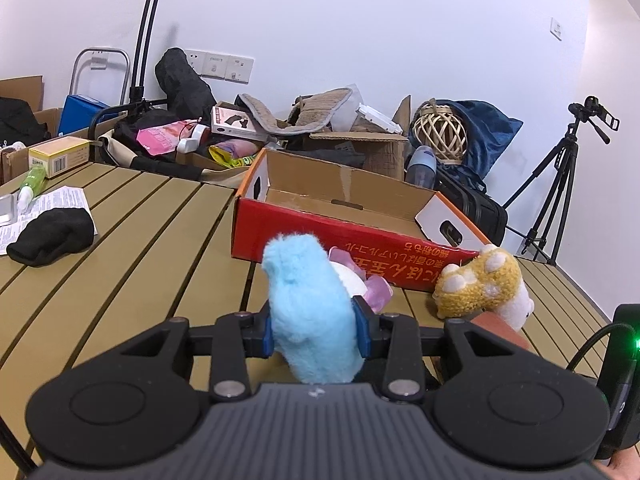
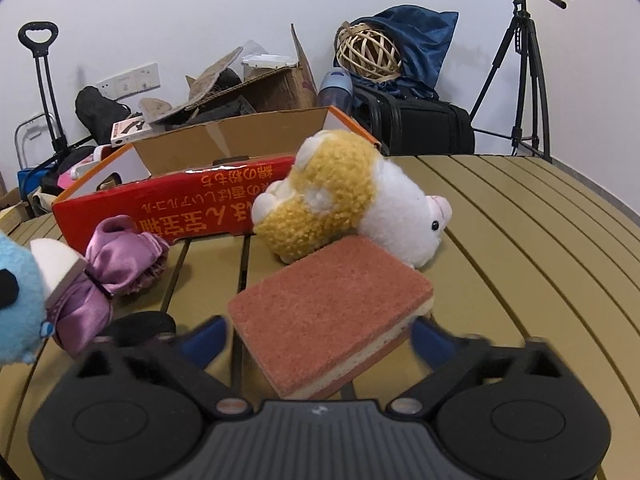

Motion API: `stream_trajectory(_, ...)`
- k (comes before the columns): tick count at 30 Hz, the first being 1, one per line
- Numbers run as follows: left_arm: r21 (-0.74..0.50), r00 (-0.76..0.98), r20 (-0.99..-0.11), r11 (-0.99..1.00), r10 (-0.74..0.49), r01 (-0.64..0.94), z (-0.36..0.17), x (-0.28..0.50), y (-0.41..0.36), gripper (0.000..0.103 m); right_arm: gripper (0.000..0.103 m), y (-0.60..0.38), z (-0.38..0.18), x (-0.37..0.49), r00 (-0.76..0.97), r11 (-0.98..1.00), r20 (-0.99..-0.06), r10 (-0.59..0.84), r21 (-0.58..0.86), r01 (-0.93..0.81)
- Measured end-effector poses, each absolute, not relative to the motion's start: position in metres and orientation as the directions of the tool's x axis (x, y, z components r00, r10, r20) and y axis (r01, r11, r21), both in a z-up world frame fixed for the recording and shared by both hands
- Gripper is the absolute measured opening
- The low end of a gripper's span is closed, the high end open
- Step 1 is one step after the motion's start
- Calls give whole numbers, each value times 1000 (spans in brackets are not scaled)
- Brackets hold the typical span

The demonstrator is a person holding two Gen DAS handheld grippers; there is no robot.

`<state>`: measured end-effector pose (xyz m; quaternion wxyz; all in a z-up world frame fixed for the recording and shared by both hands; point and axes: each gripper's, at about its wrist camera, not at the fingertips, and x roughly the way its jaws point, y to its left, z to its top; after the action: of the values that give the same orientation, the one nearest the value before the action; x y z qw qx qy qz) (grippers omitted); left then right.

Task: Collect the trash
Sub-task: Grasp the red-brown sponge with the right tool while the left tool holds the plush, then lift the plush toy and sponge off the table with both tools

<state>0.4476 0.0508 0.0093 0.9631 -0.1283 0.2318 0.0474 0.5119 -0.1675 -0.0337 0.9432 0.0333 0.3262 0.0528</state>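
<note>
My left gripper is shut on a light blue plush toy, held just above the slatted table; a purple satin bow hangs on its far side. The toy's edge and the bow also show in the right wrist view. My right gripper stands open, with a pink scouring sponge tilted between its blurred blue fingers. The sponge leans against a yellow and white plush toy. Behind them an open red cardboard box lies on the table.
A black cloth, papers, a green tube and a yellow carton lie at the table's left. Beyond the far edge are piled boxes, bags, a wicker ball, a black case and a tripod.
</note>
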Motion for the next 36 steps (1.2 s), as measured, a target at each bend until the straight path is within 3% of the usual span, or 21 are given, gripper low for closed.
stream_trajectory(6, -220, 891, -453, 965, 30, -144, 10, 446, 48, 37, 79, -172, -33, 508, 784, 989, -604, 144, 118, -91)
stream_trajectory(13, -232, 896, -445, 964, 16, -132, 13, 442, 47, 37, 75, -180, -30, 500, 802, 986, -576, 157, 139, -94)
stream_trajectory(36, -246, 898, -441, 960, 11, -133, 36, 392, 46, 37, 73, -202, 6, 421, 849, 984, -497, 176, 89, -152)
